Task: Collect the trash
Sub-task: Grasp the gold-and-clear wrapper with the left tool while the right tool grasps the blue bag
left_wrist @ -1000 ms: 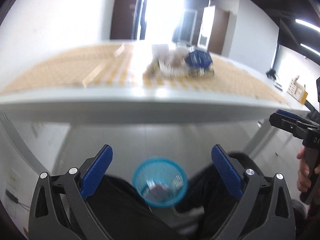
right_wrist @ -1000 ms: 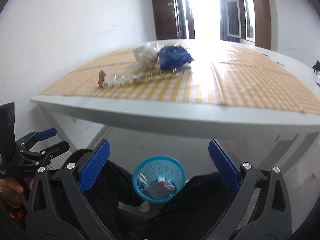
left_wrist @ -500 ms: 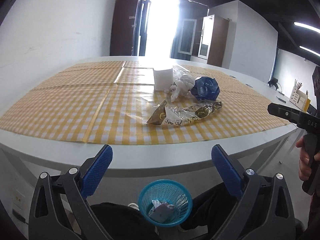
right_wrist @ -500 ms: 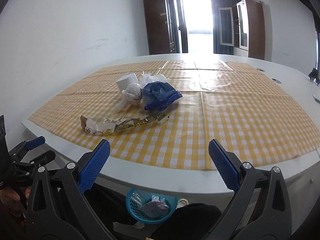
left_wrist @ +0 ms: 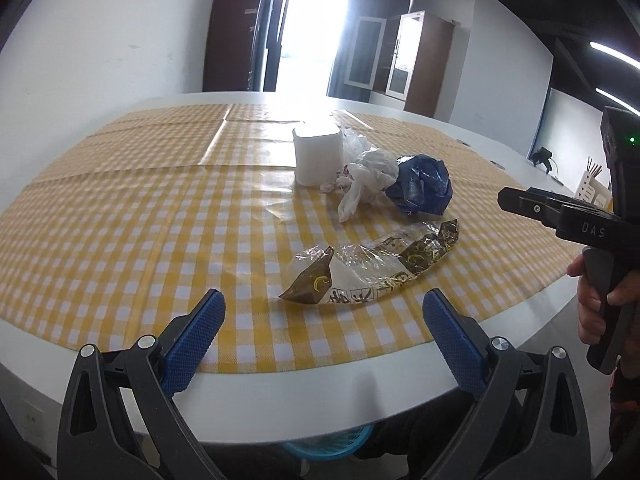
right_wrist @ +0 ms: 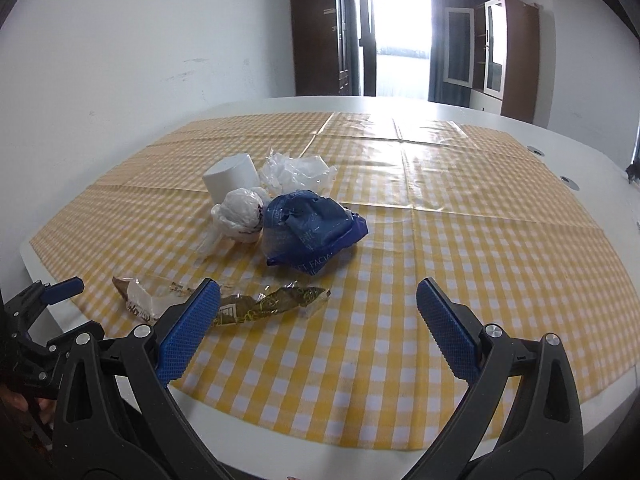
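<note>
on the checked cloth (left_wrist: 140,208) lies a crinkled wrapper (left_wrist: 372,264); both ribbed tongs (left_wrist: 320,320) (right_wrist: 318,312) gape empty.

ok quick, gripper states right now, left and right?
Left gripper: open, holding nothing, near the long clear wrapper.
Right gripper: open, holding nothing, above the checked tablecloth.

1. This looks like an office meeting room: a big white conference table (right_wrist: 580,168) with round cable ports (right_wrist: 569,182).
2. Brown cabinets (left_wrist: 420,64) with glass doors stand by the bright doorway (right_wrist: 400,40).
3. Ceiling strip lights (left_wrist: 612,54) glow above plain white walls (right_wrist: 160,40).
</note>
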A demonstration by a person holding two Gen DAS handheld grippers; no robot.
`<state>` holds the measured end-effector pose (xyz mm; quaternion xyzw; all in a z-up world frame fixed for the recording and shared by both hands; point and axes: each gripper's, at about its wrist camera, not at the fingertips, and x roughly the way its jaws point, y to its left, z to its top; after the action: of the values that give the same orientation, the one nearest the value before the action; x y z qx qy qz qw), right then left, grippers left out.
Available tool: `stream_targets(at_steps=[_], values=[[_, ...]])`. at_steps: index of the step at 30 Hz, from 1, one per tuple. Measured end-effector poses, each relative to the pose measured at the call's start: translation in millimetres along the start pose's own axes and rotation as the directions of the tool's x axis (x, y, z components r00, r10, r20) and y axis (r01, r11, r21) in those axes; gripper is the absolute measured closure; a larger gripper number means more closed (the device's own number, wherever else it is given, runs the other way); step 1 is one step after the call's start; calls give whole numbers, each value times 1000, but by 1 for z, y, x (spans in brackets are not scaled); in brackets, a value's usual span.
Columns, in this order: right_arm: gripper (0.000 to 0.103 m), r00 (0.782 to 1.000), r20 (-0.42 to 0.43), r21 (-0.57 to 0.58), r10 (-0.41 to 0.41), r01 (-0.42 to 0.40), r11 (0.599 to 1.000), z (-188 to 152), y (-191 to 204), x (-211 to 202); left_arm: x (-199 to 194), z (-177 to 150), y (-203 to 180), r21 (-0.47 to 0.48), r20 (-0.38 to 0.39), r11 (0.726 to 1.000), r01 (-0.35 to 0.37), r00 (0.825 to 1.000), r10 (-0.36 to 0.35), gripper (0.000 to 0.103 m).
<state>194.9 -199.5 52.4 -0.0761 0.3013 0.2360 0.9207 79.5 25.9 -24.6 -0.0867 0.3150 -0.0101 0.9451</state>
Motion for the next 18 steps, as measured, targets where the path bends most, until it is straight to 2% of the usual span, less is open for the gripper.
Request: stream_targets(at_steps=[5,13,18], values=[[12,999,-28,-25,-28,27,999,15,0,24,9,11,3,-22,-2,999,-37,999,37,6],[18,993,-97,-54,-66,61,997,27,0,67,28,11,9,-44,-31,999,-6,1000,5,8],[25,989,-130,-52,-73,67,996,30,-2,86,36,9,16,-69,-52,997,15,998,-18,14]])
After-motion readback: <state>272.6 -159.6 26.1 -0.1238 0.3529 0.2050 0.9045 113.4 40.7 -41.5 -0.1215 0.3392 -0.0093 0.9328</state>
